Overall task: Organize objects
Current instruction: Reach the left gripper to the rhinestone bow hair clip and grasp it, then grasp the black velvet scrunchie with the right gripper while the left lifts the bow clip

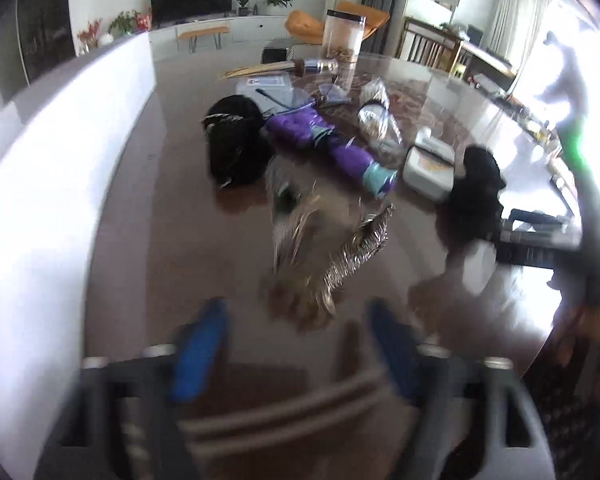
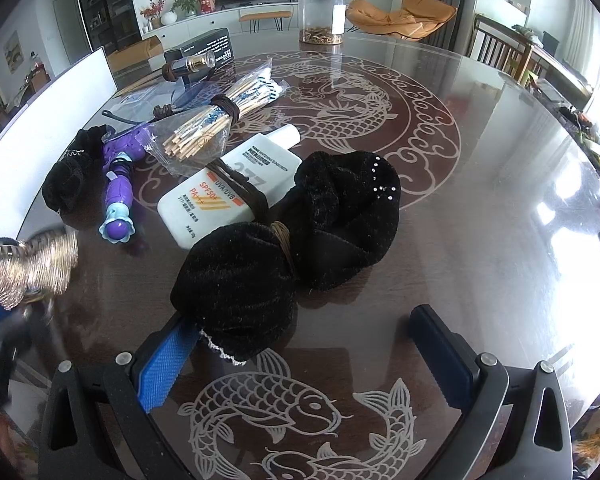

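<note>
Up front, the left claw (image 1: 292, 332) stands wide, its 2 blue pads apart, with a blurred gold tinsel bundle (image 1: 320, 248) lying just ahead on the bench (image 1: 148, 216) (possibly touching neither pad). The right claw (image 2: 296, 354) is also wide; its left pad touches a black velvet pouch (image 2: 236, 284) beside the sunscreen bottle (image 2: 228, 192).

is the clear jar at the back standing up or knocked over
Upright. The clear jar stands on its base on the table, black lid on top, brown bits settled at the bottom.

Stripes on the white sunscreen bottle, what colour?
Orange stripes on the sunscreen bottle; clearest in the right wrist view.
</note>
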A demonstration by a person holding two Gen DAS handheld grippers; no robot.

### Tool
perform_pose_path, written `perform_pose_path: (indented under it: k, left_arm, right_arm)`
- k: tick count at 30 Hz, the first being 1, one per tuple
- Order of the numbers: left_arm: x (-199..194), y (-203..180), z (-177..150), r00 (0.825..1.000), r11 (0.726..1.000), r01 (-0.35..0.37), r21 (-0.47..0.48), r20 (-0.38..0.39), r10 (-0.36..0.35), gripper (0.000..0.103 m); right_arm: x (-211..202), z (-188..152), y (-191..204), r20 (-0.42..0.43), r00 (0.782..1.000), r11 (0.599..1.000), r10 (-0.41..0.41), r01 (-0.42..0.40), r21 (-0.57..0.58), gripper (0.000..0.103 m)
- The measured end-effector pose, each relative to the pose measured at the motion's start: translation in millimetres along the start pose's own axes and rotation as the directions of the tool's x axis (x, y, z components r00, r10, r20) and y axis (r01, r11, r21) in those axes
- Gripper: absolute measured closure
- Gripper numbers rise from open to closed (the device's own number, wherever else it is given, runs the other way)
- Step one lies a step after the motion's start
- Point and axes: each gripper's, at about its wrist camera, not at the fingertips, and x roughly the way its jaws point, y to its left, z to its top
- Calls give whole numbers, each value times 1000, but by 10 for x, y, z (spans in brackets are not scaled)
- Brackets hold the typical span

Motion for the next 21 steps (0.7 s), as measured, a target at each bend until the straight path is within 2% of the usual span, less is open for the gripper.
perform_pose_path:
  k: [3,5,8,10,11,12,13,14,16,17,19,21]
  left_arm:
    - [-47,-4,77,999,1000,-2,5,42,2,11]
    - [16,-71,214,999,1000,-4,15,50,3,11]
    - [218,-192,428,997,996,-59,71,55,55,10]
    - [315,-230,523,998,995,-28,98,60,22,10]
    - [320,-250,545,996,993,19,118,85,-29,12]
    - [315,-270,546,994,991,30,133,96,-43,35]
    - [304,-285,525,995,990,28,140,94,-42,51]
    - [299,-295,513,996,990,24,142,85,-36,54]
    - [221,-255,453,994,994,31,100,98,-41,67]
    - [188,-231,418,995,996,25,82,96,-33,70]
    - [117,-179,324,995,999,18,43,92,-22,70]
    - [63,-157,239,995,1000,8,27,101,-10,71]
  right_arm:
    - [-3,2,-3,-2,1000,1000,3,-3,1,0]
    - [-29,3,-36,3,999,999,34,-34,20,0]
    - [-138,6,-177,51,995,992,90,-94,89,0]
    - [-230,-8,-289,93,989,982,119,-131,137,0]
    - [-278,-22,-358,117,984,974,138,-156,166,0]
    - [-317,-36,-431,137,979,965,150,-175,195,0]
    - [-343,-50,-495,152,975,956,160,-192,221,0]
    - [-358,-55,-537,161,972,949,170,-206,239,0]
    - [-370,-71,-559,163,968,939,193,-230,254,0]
    - [-393,-70,-545,162,965,936,206,-243,256,0]
    - [-384,-24,-522,153,959,930,240,-272,248,0]
    - [-288,81,-454,105,958,924,266,-284,256,0]
